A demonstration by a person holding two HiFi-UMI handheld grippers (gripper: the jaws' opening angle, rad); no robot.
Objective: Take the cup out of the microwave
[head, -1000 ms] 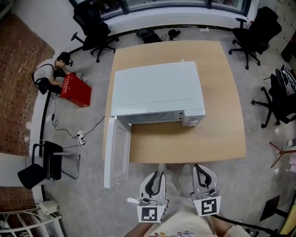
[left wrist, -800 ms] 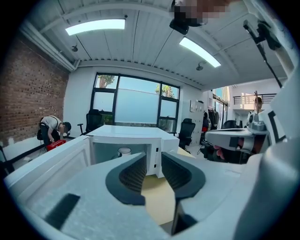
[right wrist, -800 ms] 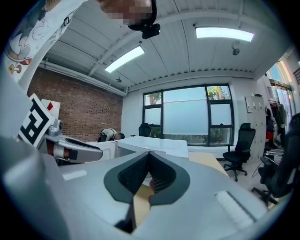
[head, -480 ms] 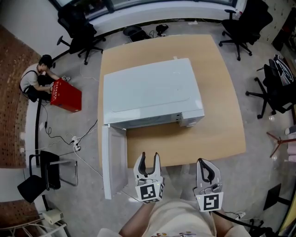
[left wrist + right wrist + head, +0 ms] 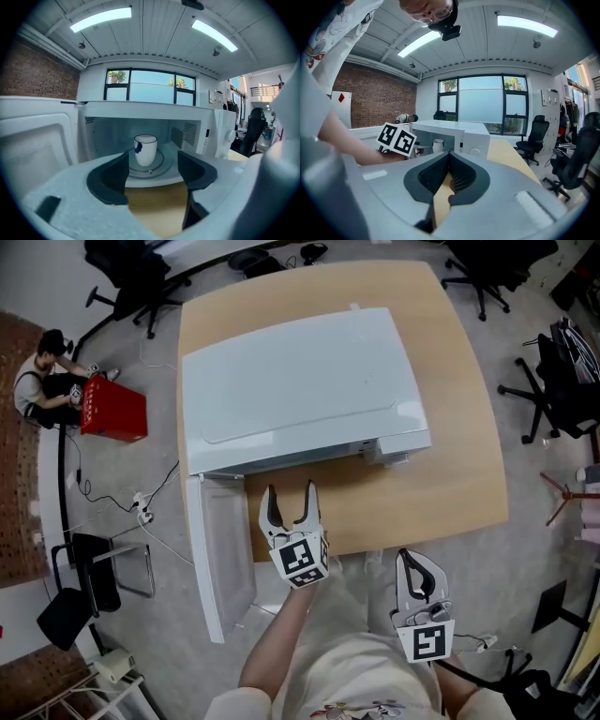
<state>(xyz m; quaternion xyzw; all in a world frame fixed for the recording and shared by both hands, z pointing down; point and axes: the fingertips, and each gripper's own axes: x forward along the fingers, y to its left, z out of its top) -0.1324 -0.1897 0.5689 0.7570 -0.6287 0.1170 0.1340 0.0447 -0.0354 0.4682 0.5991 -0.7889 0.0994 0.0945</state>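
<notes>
Standing open to the left of the left tongs (image 5: 290,495), the microwave door (image 5: 220,559) reaches out past the near edge of the desk (image 5: 450,484); the left tongs point into the open cavity, their jaws wide apart and opening, pinching nothing, with only bare desk showing low between them; straight ahead of their tips, beyond the gap and untouched, the cup (image 5: 145,149) stands upright on the round turntable (image 5: 158,165) inside the microwave (image 5: 300,381); the cup is white with a dark blue mark on its left side; the right tongs (image 5: 419,568) hang to the right of the left pair and further back, short of the desk edge, jaws pressed together at the tips and holding nothing; from them the cup shows ahead and to the left.
</notes>
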